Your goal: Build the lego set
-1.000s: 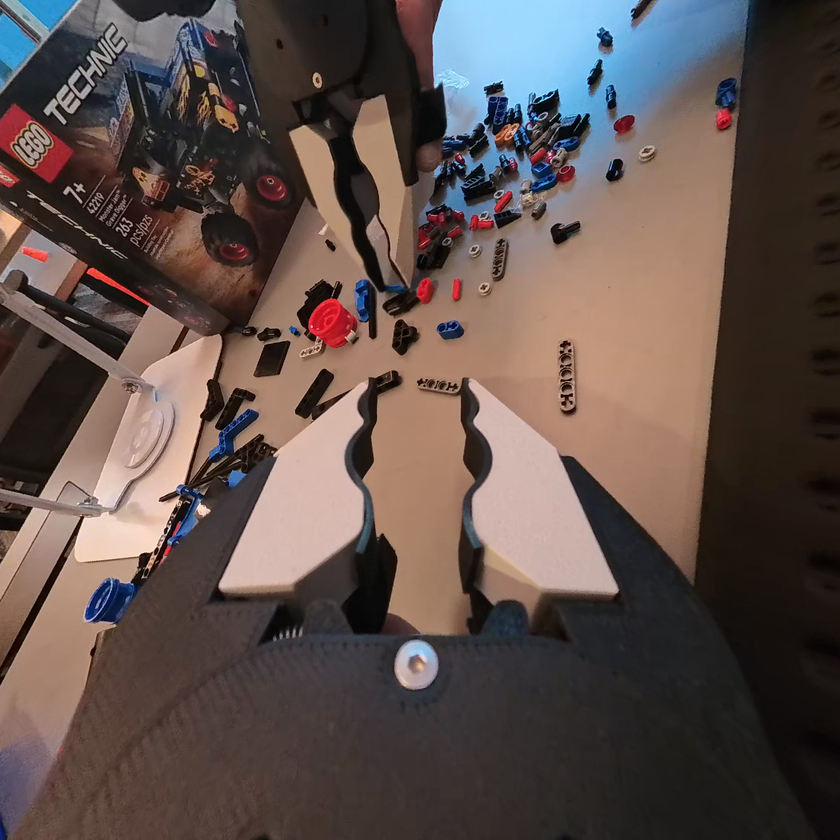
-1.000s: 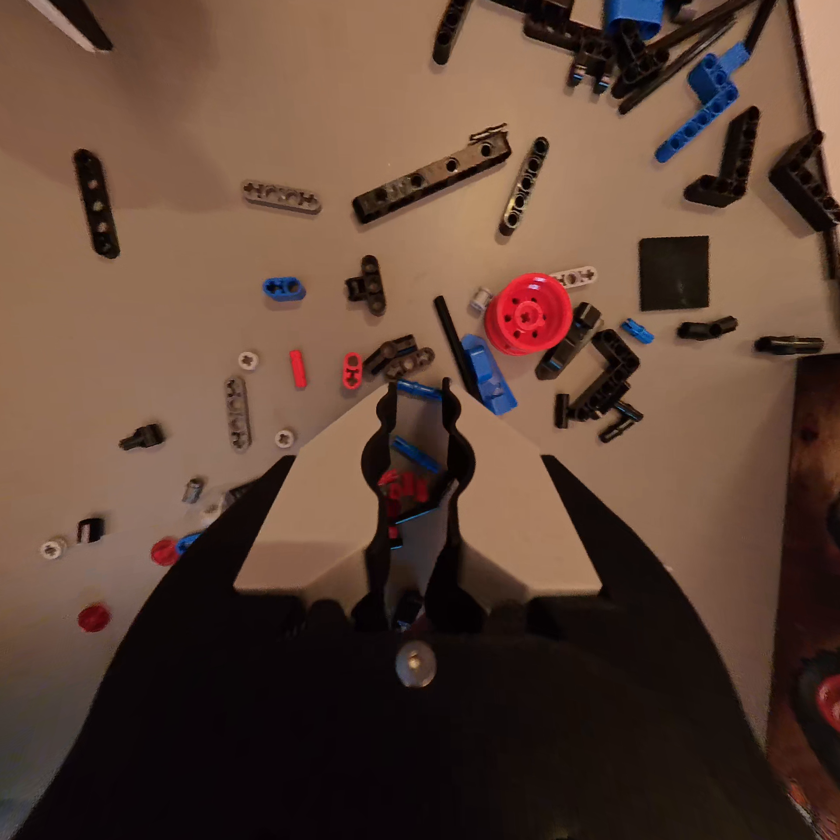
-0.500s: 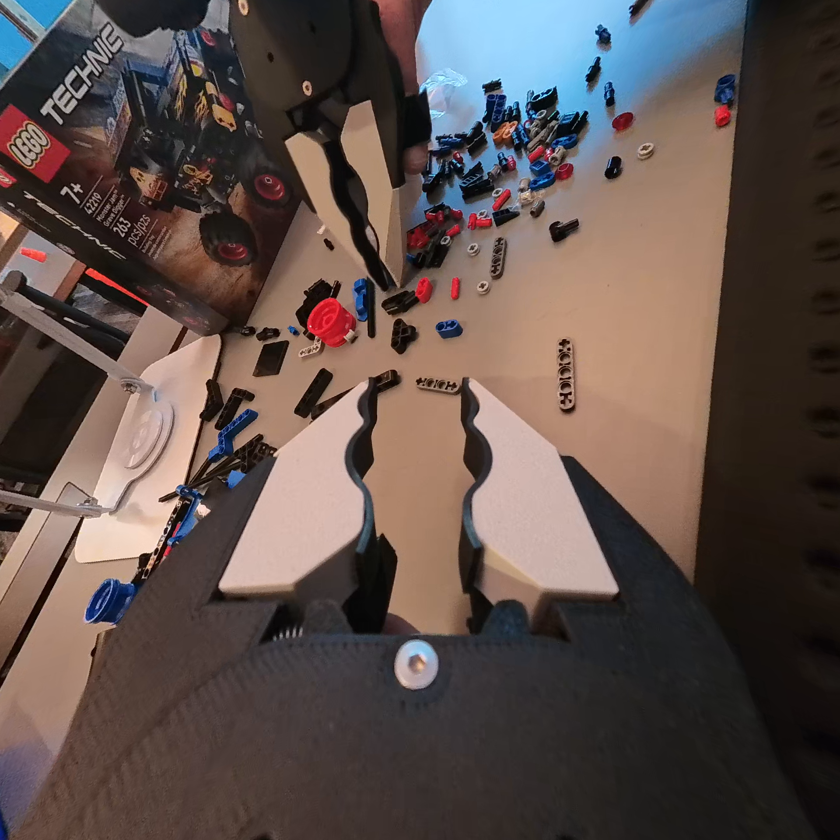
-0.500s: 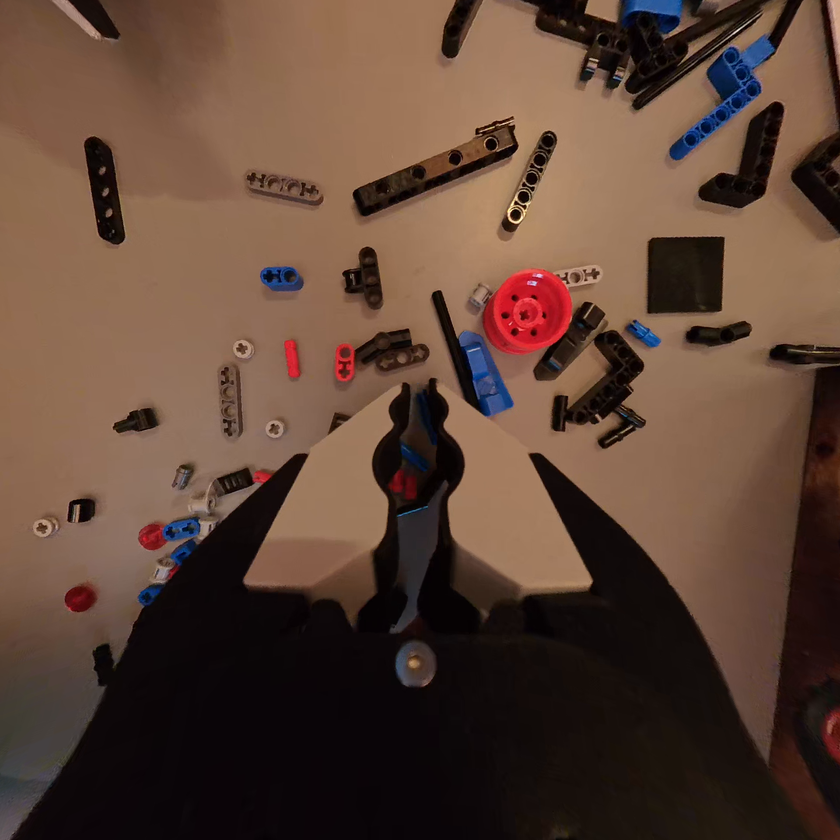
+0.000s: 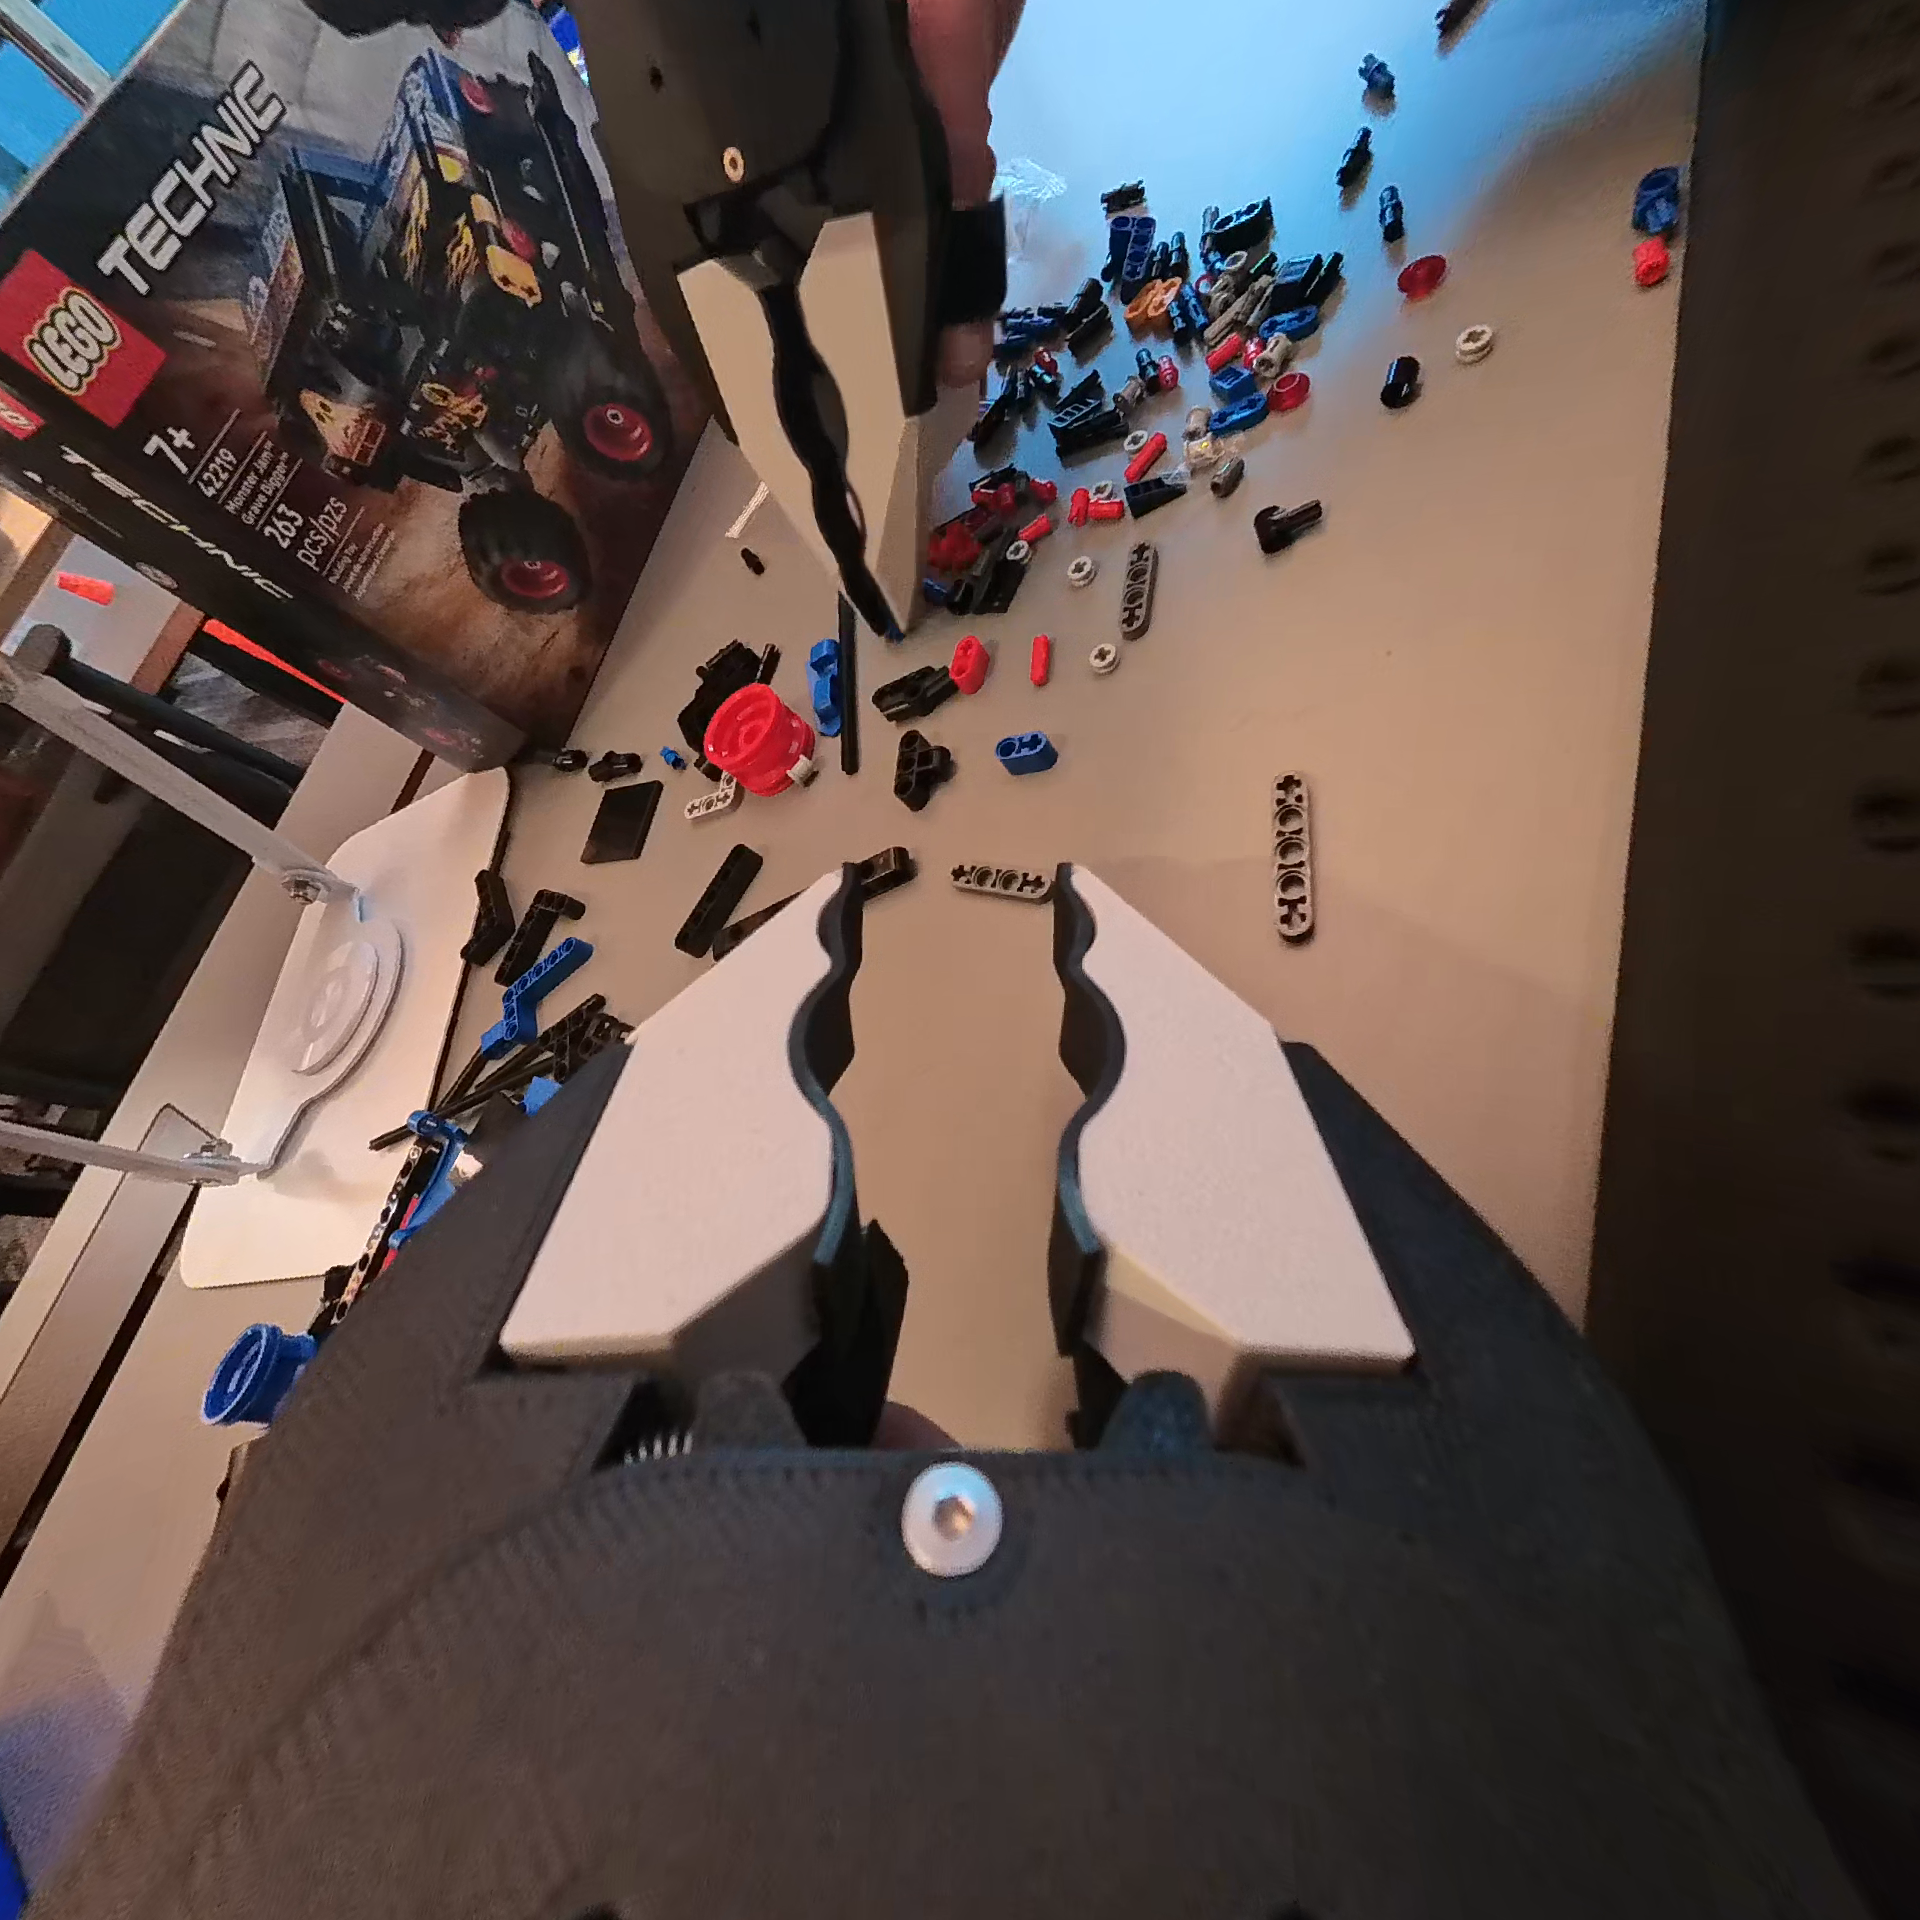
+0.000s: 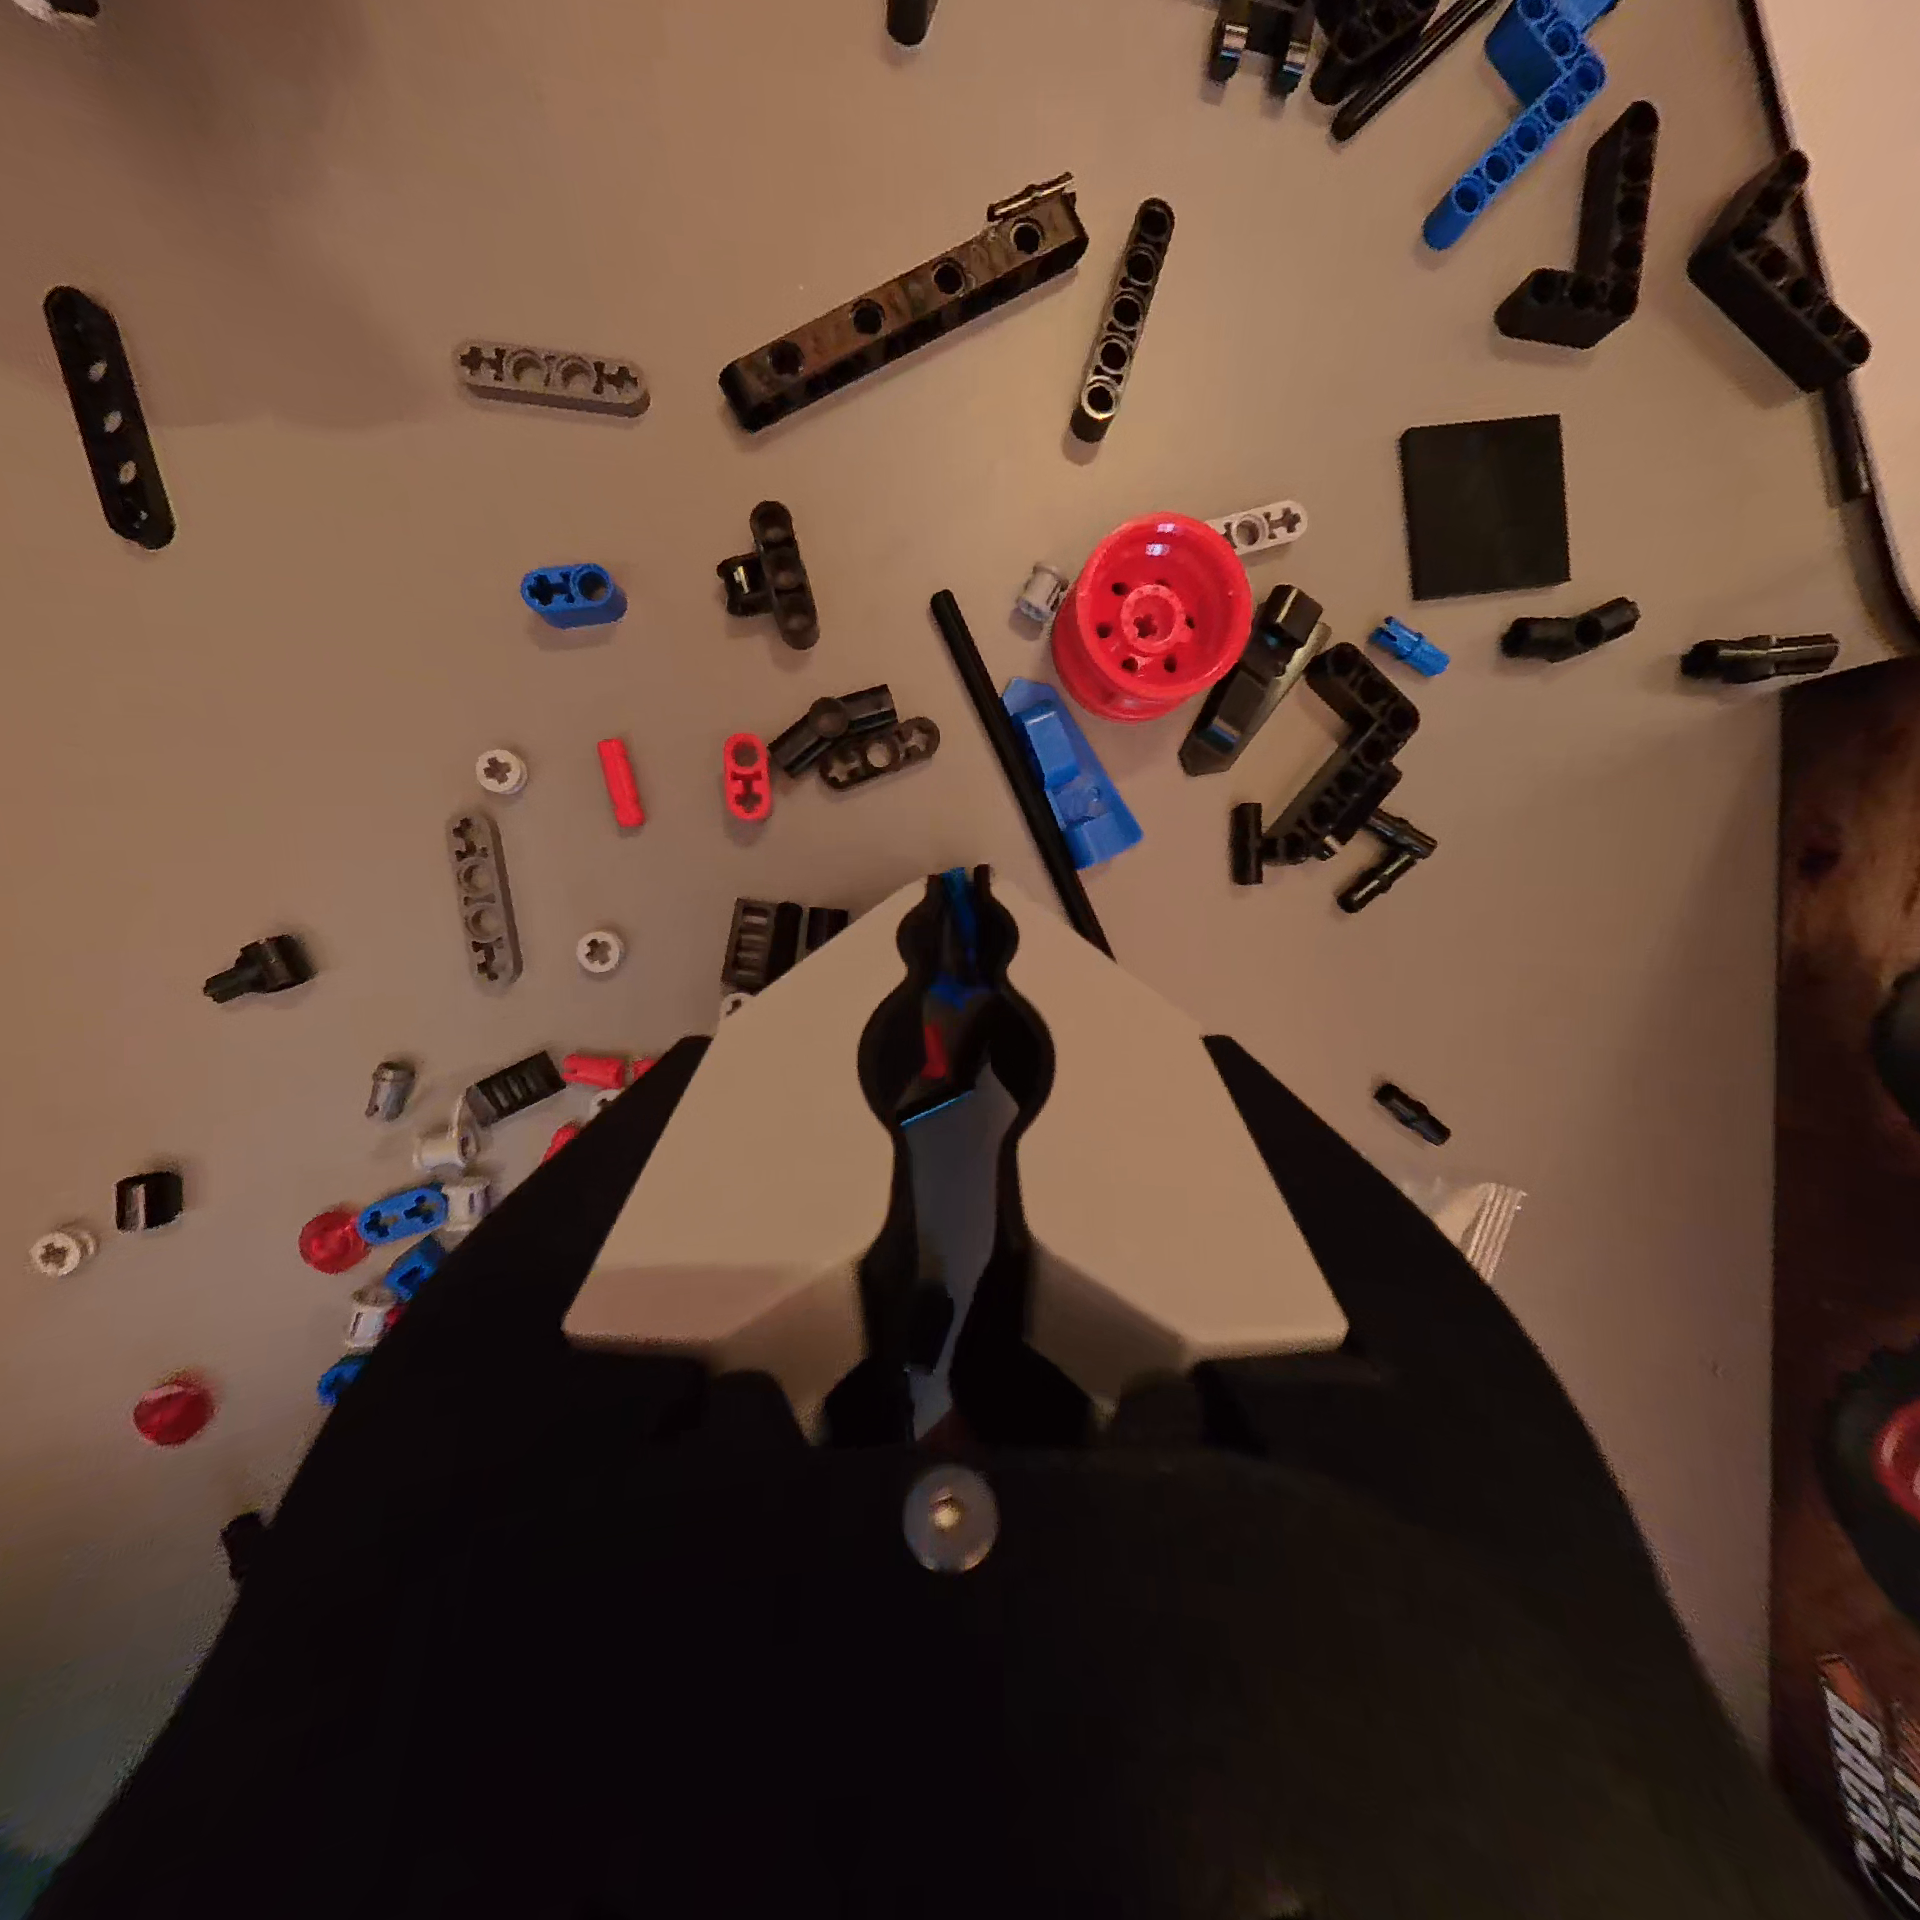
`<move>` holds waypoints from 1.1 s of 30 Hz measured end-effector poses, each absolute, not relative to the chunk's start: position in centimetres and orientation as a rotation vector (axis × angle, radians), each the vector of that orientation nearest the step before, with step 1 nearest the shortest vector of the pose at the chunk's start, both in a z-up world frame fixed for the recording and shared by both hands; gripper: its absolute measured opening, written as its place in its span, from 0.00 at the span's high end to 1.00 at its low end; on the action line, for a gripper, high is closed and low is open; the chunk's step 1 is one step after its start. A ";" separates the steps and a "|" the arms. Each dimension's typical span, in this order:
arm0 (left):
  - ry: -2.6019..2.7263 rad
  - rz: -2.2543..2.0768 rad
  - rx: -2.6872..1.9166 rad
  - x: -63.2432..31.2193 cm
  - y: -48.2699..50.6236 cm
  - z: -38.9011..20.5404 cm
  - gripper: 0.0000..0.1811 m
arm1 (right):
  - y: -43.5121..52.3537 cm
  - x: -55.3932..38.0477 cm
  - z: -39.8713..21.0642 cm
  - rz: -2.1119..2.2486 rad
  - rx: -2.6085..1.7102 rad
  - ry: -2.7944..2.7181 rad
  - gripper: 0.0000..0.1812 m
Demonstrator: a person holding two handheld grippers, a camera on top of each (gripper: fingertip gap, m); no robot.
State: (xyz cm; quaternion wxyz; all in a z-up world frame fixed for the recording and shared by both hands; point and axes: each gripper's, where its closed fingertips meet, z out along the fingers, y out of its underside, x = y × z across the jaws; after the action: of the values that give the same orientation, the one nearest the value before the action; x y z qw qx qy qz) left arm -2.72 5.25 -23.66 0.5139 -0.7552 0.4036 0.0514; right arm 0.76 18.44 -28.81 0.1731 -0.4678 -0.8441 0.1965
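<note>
My left gripper (image 5: 956, 878) is open and empty, hovering over a bare patch of the table. A thin grey beam (image 5: 1003, 881) lies just beyond its fingertips. My right gripper (image 6: 961, 883) is shut on a small thin blue piece (image 6: 958, 914) pinched at its fingertips. It also shows in the left wrist view (image 5: 883, 613), pointing down at the table with a bit of blue at its tip. A red wheel hub (image 6: 1148, 613) and a blue wedge part (image 6: 1070, 774) with a black axle (image 6: 1003, 748) lie just ahead of it.
The set's box (image 5: 312, 364) stands at the far left. A white stand base (image 5: 343, 987) lies at the left edge. A dense pile of small parts (image 5: 1195, 312) lies far right. Black and blue beams (image 6: 1538, 135) lie near the stand. A dark strip (image 5: 1787, 727) borders the table. The tips of one gripper are about 15 cm away from the tips of the other. The red wheel hub (image 6: 1148, 613) is about 5 cm from my right fingertips. Look for it in the left wrist view (image 5: 743, 732) too.
My right gripper's jaws closed on the thin blue piece that lay between them, and it drew back a little from the parts. The left gripper has not moved.
</note>
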 end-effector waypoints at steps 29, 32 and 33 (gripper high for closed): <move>0.490 -0.275 -1.647 -2.9 7.9 -15.8 1.00 | 5.1 -4.9 -12.2 1.711 -1.142 -1.532 1.00; 0.480 -0.318 -1.620 -2.9 7.8 -15.4 1.00 | 5.0 -4.9 -12.5 1.740 -1.148 -1.529 1.00; 0.474 -0.326 -1.613 -2.9 7.8 -15.3 1.00 | 5.0 -4.9 -12.4 1.753 -1.146 -1.525 1.00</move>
State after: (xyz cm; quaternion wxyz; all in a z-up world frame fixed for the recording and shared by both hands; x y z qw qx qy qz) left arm -2.92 7.76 -15.25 0.6553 -0.7114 0.2093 -0.1439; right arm -4.88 4.98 -12.44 0.2719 -0.4257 -0.5664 0.6511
